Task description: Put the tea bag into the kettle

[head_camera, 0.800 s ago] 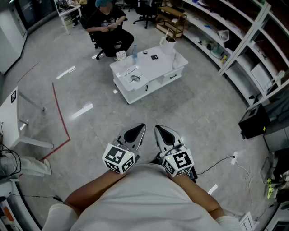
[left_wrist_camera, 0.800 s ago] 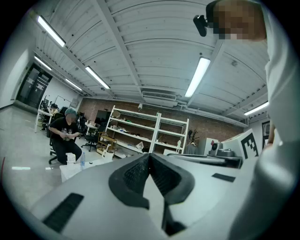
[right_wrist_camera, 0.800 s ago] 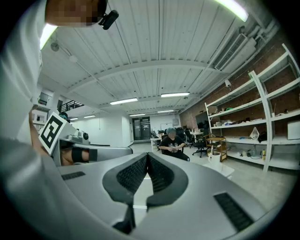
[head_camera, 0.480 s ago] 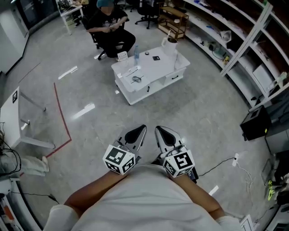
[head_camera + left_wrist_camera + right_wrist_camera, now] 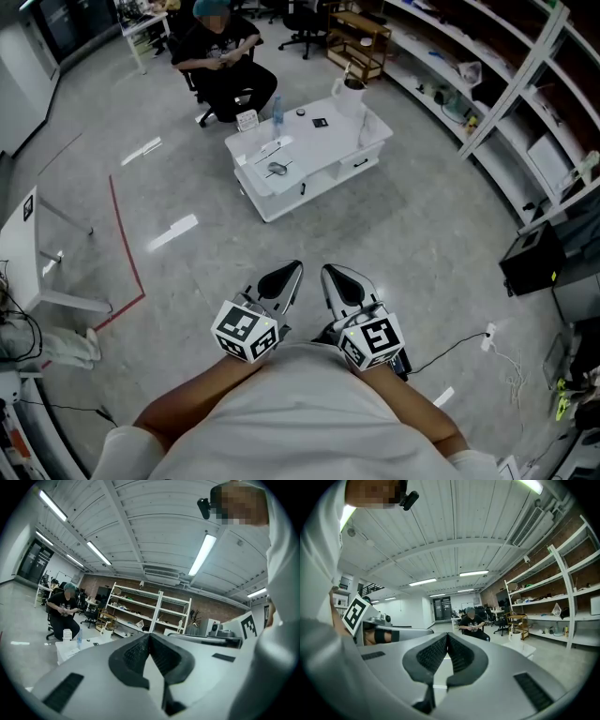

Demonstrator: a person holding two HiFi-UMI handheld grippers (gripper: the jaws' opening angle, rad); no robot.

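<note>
Head view: smooth grey left gripper [image 5: 289, 272] and right gripper [image 5: 330, 274] pressed together (ribbed black pads [image 5: 433, 656] meeting).

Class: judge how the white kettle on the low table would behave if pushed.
The kettle looks tall for its base, so a high push may tip it. It stands near a corner of the table, so it could slide off.

White low table [image 5: 323, 150], grey floor [image 5: 412, 234]

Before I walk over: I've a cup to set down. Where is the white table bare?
Bare: the table's right front, between the kettle and the near edge. Crowded: its left half, with bottle, box and papers.
</note>
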